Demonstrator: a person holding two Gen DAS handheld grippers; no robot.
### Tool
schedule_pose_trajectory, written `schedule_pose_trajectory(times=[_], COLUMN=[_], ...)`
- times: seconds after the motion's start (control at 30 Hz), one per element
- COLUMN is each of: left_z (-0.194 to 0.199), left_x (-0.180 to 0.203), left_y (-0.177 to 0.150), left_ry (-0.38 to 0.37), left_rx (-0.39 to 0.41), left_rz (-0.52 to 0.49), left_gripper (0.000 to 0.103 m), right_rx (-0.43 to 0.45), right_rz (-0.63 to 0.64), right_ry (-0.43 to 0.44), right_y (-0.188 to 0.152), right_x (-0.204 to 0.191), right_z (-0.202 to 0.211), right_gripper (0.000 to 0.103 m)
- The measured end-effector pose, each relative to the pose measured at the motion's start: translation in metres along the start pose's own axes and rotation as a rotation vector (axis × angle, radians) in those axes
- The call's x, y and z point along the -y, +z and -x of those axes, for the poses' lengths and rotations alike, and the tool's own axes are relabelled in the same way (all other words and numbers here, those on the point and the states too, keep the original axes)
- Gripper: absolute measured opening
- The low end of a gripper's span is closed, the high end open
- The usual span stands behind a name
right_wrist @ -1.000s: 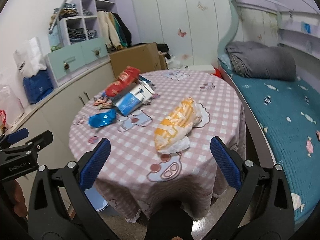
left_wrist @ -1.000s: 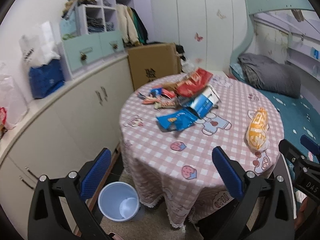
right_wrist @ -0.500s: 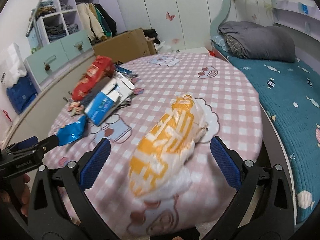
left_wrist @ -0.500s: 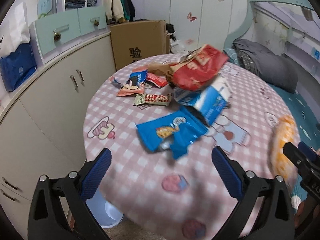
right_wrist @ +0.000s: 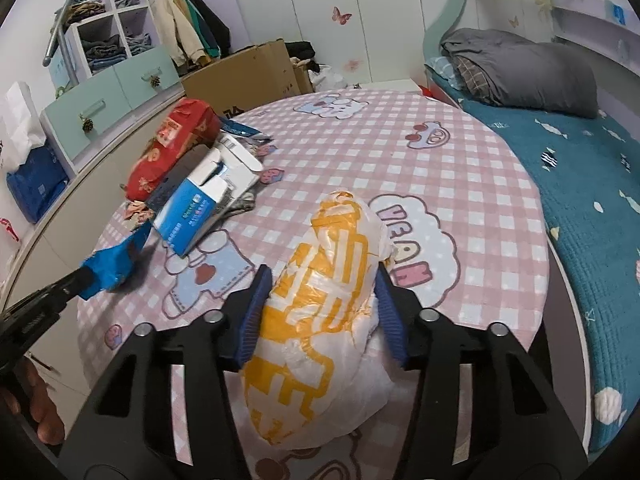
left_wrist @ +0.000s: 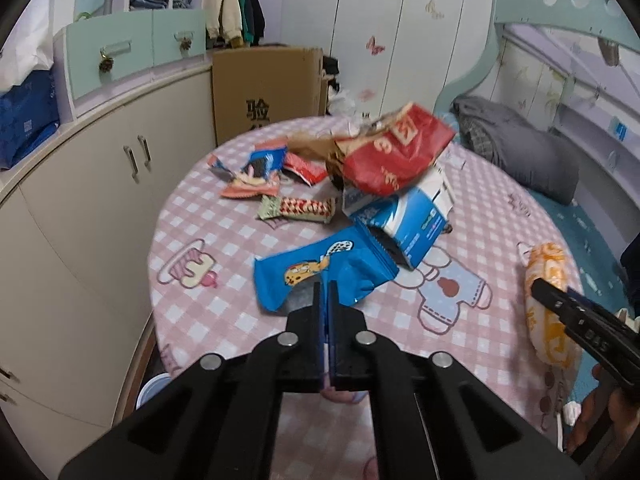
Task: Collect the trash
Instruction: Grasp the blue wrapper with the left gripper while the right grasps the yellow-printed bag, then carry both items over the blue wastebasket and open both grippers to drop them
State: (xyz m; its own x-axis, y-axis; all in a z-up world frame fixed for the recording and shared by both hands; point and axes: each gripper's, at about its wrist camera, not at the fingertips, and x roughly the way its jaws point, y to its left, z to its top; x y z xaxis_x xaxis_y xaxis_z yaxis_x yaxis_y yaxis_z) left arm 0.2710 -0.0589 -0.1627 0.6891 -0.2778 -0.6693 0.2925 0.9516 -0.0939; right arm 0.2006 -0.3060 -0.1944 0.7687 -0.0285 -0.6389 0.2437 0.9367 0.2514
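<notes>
A: Left wrist view first. Where does the left gripper (left_wrist: 325, 292) stand?

B: Low over the near part of the round table (left_wrist: 224, 304), on its pink checked cloth. Its jaws are pressed together, and the near edge of the blue snack wrapper (left_wrist: 320, 268) runs in between the tips, so it is pinching that wrapper.

A: And the rest of the trash in that view?

B: Just beyond the wrapper lies a blue and white carton (left_wrist: 404, 220), with a red bag (left_wrist: 396, 156) resting on top of it. Further left are a striped wrapper (left_wrist: 300, 208) and a few small packets. The right gripper shows at the right edge, against the orange and white plastic bag (left_wrist: 548, 280).

A: Right wrist view?

B: The right gripper (right_wrist: 320, 284) straddles the orange and white plastic bag (right_wrist: 320, 312), which lies lengthwise between its blue pads (right_wrist: 252, 320). The jaws are closing, and both pads sit right against the bag's sides, the plastic bulging between them.

A: Can you see the other claw there?

B: Yes, at the left edge the left gripper (right_wrist: 80, 280) shows with the blue snack wrapper (right_wrist: 116, 260) caught at its tip, beside the carton (right_wrist: 192, 208) and the red bag (right_wrist: 172, 148)
</notes>
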Motion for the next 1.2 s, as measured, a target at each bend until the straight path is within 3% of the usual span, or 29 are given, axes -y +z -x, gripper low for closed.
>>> schedule_pose_trajectory(times=[0.13,0.4,0.53,0.7,0.93,1.2], left_z=[0.03,0.095,0.112,0.103,0.033,-0.049], left_x=[-0.021,-0.106,-0.156,-0.222,-0.3,-0.342], left_y=[-0.006,-0.04,-0.067,-0.109,-0.178,-0.213], left_ry=[0.007,0.128,0.217,0.313,0.383,0.341], left_rx=[0.057,0.11,0.094,0.005,-0.198,-0.35], left_rz=[0.032,0.149,0.215,0.317,0.447,0.521], left_gripper=[0.001,0.001,0.001,0.001,0.002,0.002], right_rx=[0.003,-0.027,-0.095,-0.205,-0.343,-0.458], right_rz=[0.05,0.263,0.365,0.492,0.655,0.681], right_ry=[0.06,0.328,0.455,0.572,0.545,0.445], right_y=[-0.003,-0.022,-0.049,-0.1,-0.181,-0.228], right_x=[-0.026,-0.151,-0.219,-0.305,-0.382,-0.386], right_z=[0.01,0.038,0.033,0.007,-0.067,-0.144], right_gripper=[0.046,0.046,0.046,0.046,0.046,0.046])
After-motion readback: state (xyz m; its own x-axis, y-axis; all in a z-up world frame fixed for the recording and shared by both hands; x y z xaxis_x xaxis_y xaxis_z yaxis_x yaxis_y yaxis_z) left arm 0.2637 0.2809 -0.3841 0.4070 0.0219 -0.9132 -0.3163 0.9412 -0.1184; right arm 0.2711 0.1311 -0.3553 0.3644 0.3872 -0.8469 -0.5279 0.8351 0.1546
